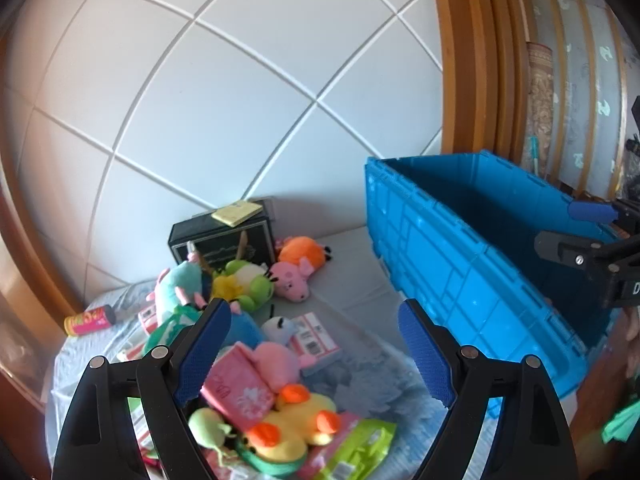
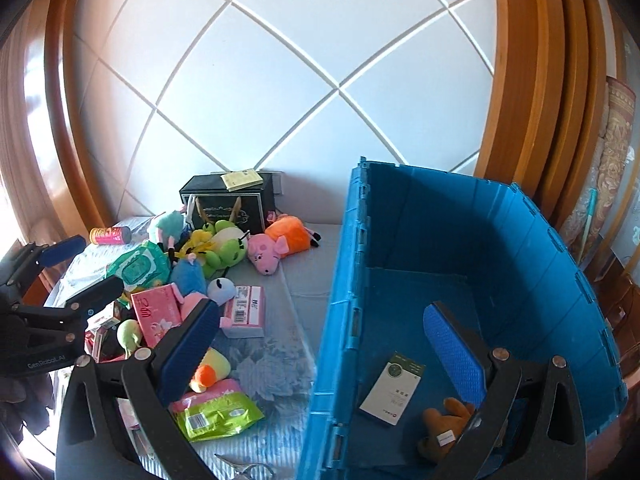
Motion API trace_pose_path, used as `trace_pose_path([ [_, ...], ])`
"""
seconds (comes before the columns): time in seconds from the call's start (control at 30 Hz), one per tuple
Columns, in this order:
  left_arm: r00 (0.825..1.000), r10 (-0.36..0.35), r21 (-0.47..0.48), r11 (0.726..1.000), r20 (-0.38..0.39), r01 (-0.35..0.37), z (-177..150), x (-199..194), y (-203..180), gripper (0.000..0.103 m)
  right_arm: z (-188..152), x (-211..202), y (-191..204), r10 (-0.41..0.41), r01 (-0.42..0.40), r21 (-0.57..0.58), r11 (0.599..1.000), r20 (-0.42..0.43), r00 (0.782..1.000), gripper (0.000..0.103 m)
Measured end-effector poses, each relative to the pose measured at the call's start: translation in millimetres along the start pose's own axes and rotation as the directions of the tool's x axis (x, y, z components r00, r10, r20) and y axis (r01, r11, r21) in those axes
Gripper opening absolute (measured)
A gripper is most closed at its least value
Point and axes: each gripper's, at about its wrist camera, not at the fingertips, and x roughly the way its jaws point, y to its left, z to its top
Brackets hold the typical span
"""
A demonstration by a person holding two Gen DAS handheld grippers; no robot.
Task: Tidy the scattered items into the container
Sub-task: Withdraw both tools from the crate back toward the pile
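While over the toys, left hand-held gripper wide open, empty, right hand-held gripper likewise, above blue container.

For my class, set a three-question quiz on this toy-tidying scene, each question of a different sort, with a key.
1. True or false: the blue plastic crate already holds a brown plush toy.
2. The small yellow notepad lies on which thing? A) a black box B) the crate's rim C) the floor
3. Fill in: the left gripper hangs over the toy pile with its jaws ____.

Key: 1 true. 2 A, on the black rectangular box. 3 open, with nothing gripped.
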Motion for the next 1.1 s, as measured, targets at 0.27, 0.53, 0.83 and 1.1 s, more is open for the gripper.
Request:
trace_pose_path([
  [0.27, 0.992, 0.094, -0.032, 0.995, -0.087, -0.097, -59.9, 1.8, 86.2, 0.086, -2.9, 13.4, 81.7, 0.040, -0.041, -0.038, 0.998, -0.034, 0.999, 0.103],
  [0.53, 0.983, 0.134, 0.020, 0.991, -0.129, -0.132, -120.7, 10.1, 162.7, 0.086, -12.4, 25.0, 139.7, 0.039, -0.043, -0.041, 0.998, -0.079, 0.996, 0.103],
  [0.83, 0.992, 0.046, 0.114, 0.993, -0.120, -0.032, -176.1, 35.9, 237.5, 0.086, -23.8, 30.5, 193.2, 0.010, -0.013, -0.028, 1.000, -0.110, 0.994, 0.103],
  [1.1, 0.974, -0.101, 0.140, 0.981, -0.205, 0.131, -214.4, 85.4, 270.9, 0.086, -43.0, 26.9, 215.9, -0.056, 0.059, 0.017, 0.998, -0.151, 0.987, 0.103],
])
